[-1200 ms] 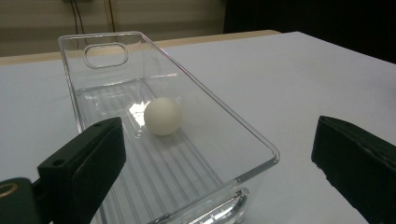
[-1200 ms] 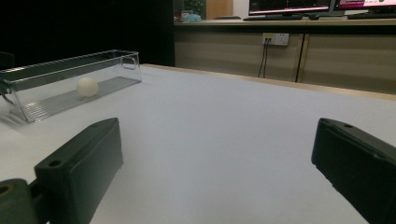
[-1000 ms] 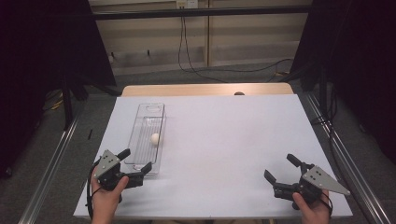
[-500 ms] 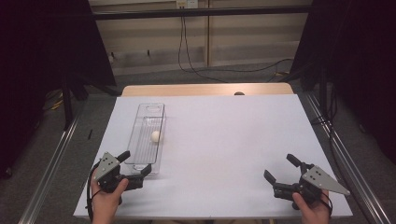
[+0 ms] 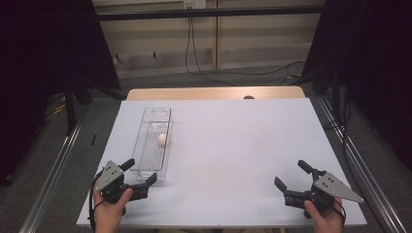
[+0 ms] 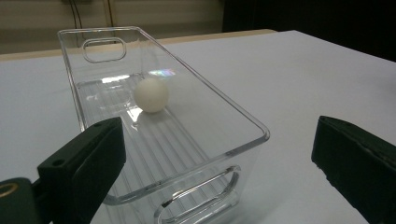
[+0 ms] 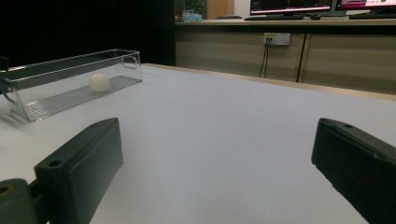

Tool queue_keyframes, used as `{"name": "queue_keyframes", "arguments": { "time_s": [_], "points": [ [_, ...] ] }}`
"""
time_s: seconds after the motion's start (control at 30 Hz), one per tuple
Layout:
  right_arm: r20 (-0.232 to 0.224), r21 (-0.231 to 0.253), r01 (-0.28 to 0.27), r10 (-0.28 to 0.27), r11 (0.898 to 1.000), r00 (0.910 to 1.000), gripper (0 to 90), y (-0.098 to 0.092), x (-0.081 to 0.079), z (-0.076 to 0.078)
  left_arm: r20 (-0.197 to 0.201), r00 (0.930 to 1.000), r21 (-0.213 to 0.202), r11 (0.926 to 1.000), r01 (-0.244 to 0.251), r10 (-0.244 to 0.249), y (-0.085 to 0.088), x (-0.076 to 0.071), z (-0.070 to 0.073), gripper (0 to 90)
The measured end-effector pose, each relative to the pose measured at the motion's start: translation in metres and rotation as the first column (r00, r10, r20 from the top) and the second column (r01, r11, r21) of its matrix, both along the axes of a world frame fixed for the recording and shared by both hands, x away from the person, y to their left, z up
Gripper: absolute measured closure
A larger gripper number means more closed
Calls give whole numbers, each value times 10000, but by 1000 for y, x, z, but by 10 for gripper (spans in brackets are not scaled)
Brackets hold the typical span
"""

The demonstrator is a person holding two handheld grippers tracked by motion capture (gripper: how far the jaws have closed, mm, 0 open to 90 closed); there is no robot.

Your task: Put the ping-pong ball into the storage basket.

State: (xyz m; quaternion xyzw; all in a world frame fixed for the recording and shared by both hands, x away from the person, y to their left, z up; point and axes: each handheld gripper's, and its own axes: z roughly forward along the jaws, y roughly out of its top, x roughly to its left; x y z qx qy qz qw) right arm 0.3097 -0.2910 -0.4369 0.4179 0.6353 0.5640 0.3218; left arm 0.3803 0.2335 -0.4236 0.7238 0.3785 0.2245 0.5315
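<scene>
Left tongs [image 5: 138, 175], lower left of the high view, stand open and empty just short of the near end of the clear tray [image 5: 154, 141]. The tray's long axis runs up-frame; the white ball [image 5: 162, 139] sits mid-tray. Right tongs [image 5: 292, 180], open, lie well apart at lower right of the bench [image 5: 243, 141].

Near end of the clear bin [image 6: 187, 154] and both black fingers [image 6: 84, 163] cut off below.
</scene>
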Motion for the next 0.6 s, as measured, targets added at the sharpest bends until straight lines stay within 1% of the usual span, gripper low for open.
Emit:
{"name": "queue_keyframes", "arguments": {
  "time_s": [0.07, 0.13, 0.17, 0.23, 0.43, 0.6],
  "points": [
    [-3, 1, -6, 6, 10000, 10000, 16, 0, 0, 0, 30, 10000, 67, 10000, 7, -7, 0, -1, 0, 32],
    [22, -8, -36, 36, 10000, 10000, 16, 0, 0, 0, 54, 10000, -2, 10000, -13, 13, 0, -3, 0, 31],
    [42, -11, -34, 34, 10000, 10000, 16, 0, 0, 0, 58, 10000, 118, 9999, 25, -25, 1, -4, 0, 31],
    [55, -3, 10, -10, 10000, 10000, 16, -1, 0, 0, 71, 10000, 54, 10000, -39, 38, 1, -5, -1, 32],
    [47, -25, -43, 43, 10000, 10000, 16, -1, 0, 0, 98, 10000, 137, 9999, -21, 19, 2, -5, -1, 32],
    [21, 2, -42, 42, 10000, 10000, 16, -1, 0, 0, 114, 9999, 78, 10000, -47, 46, 2, -5, -1, 32]
  ]
}}
